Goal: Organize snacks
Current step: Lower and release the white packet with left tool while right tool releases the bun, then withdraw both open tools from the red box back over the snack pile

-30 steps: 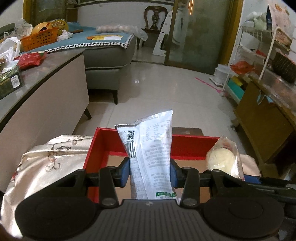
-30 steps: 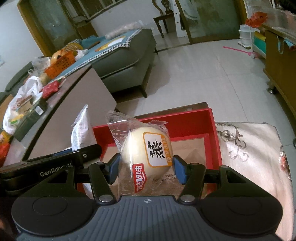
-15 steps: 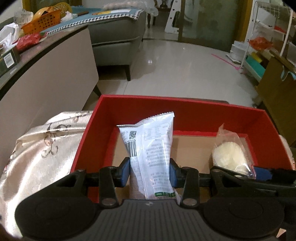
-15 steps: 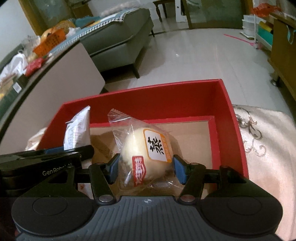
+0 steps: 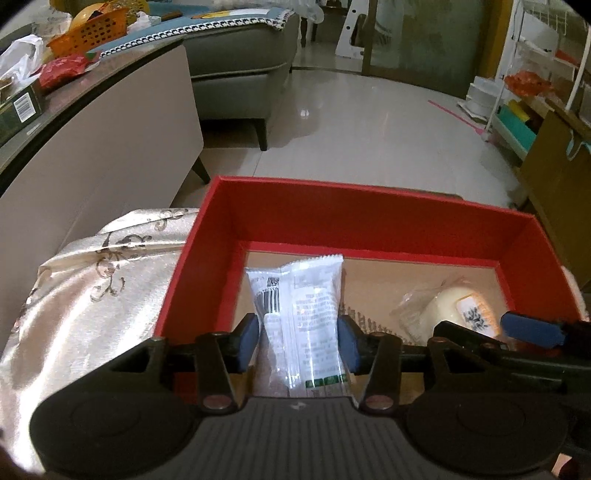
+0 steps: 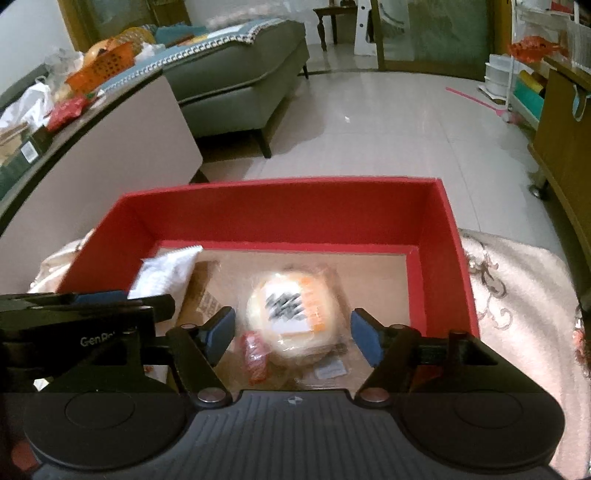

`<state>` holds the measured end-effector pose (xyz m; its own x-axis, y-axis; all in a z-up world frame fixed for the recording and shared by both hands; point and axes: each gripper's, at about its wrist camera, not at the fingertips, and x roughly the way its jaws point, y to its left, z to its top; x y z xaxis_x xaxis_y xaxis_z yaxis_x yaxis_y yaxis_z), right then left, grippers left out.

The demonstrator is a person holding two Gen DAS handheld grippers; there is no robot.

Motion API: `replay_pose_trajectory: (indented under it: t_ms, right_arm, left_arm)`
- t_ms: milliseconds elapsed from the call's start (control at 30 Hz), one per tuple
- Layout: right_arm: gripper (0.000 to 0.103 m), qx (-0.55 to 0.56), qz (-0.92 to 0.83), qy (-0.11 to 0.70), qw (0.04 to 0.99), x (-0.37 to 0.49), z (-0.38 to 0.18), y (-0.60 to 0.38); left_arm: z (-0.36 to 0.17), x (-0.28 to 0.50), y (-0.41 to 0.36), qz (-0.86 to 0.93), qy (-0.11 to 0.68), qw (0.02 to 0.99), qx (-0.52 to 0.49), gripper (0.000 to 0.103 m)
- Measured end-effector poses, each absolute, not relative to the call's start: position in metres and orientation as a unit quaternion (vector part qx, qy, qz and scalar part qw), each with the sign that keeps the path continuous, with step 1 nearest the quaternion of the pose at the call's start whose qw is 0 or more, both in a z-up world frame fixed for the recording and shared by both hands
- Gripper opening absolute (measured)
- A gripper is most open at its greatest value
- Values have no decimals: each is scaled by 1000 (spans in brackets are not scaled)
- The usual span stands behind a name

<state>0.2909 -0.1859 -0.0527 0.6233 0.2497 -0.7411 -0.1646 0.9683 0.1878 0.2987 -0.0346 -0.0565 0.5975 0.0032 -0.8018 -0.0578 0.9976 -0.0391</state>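
Note:
A red box (image 5: 369, 195) with a brown cardboard floor stands on a cream cloth. My left gripper (image 5: 297, 343) reaches over the box's near-left part, its jaws opening. A white snack packet (image 5: 306, 306) lies between them on the floor, with a thin gap at the left pad. My right gripper (image 6: 291, 336) is over the middle of the box (image 6: 280, 184), its jaws opening too. A wrapped round bun (image 6: 291, 306) lies loose and blurred between the pads, clear of both. The packet (image 6: 162, 273) also shows at the left of the right wrist view, and the bun (image 5: 450, 310) at the right of the left wrist view.
The embroidered cream cloth (image 5: 92, 295) spreads out on both sides of the box. A long counter (image 5: 92, 140) with snacks and an orange basket (image 5: 88, 26) runs along the left. Beyond are a grey sofa (image 5: 240, 74), bare tiled floor and a wooden cabinet (image 5: 554, 184) at the right.
Both grippers sank into the red box with their snacks. Their jaws have since parted. The packet has tipped flat and the bun has dropped onto the box floor.

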Motion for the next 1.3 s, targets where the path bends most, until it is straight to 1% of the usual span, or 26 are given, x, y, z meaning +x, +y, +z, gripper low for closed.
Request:
replay_pose_trajectory:
  t_ms: [33, 67, 100, 167, 533, 700, 867, 1067, 1300]
  right_arm:
    - [76, 54, 116, 418, 900, 291, -53, -187]
    - [77, 56, 116, 415, 901, 290, -50, -188]
    - [77, 56, 115, 411, 902, 288, -48, -188]
    - [81, 56, 115, 405, 905, 285, -42, -189]
    - [81, 58, 122, 384, 913, 268, -11, -185]
    - [81, 48, 129, 380, 915, 254, 1, -178]
    - [81, 50, 135, 379, 914, 239, 11, -172]
    - [83, 55, 149, 375, 913, 210, 20, -163]
    - [83, 37, 167, 392, 904, 178, 17, -146]
  left_arm:
    - [-54, 298, -33, 17, 446, 894, -33, 44]
    - [-52, 300, -31, 20, 444, 895, -33, 49]
    - [-50, 299, -30, 23, 439, 897, -32, 51]
    - [-46, 296, -28, 23, 434, 900, -32, 52]
    - [-22, 272, -14, 14, 428, 901, -65, 55]
    - [-5, 254, -6, 9, 414, 908, -69, 60]
    - [7, 236, 8, 2, 409, 909, -78, 60]
    - [20, 199, 26, -15, 397, 915, -69, 62]
    - [14, 151, 48, -27, 412, 910, -46, 64]
